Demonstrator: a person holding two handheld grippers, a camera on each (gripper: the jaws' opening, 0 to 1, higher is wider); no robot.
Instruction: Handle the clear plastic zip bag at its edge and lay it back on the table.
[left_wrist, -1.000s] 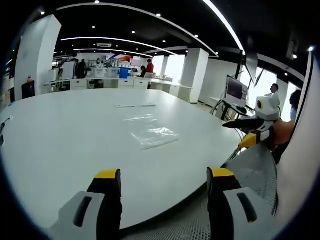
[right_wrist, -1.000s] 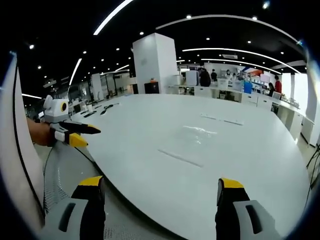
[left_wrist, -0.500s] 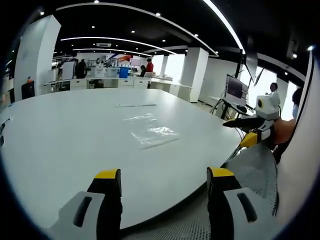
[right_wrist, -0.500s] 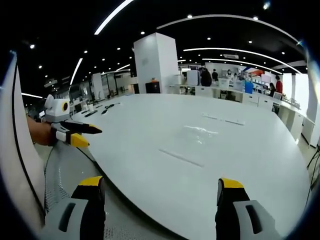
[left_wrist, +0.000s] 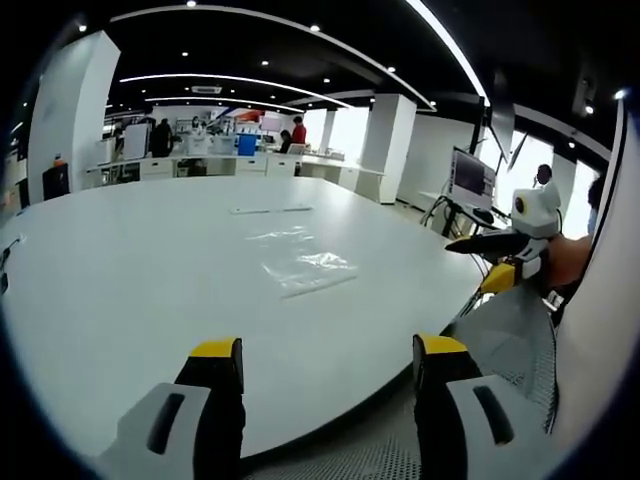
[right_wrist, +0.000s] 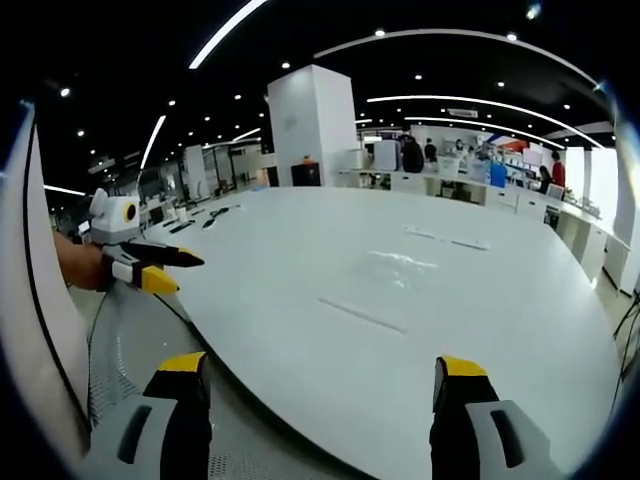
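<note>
The clear plastic zip bag (left_wrist: 305, 270) lies flat on the big white table (left_wrist: 120, 290), well out from the near edge. Both claws hover short of that edge, apart from the bag. The left gripper (left_wrist: 327, 352) has its jaws spread wide and empty. So does the right gripper (right_wrist: 322, 372); the bag (right_wrist: 398, 266) lies far ahead of it.

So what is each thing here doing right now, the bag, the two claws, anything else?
Clear bag: lying flat on the table, untouched.
Left claw: open, holding nothing, at the table's near edge.
Right claw: open, holding nothing, also short of the bag.
White table: bare near the claws.
Monitor: switched on, beyond the table.
</note>
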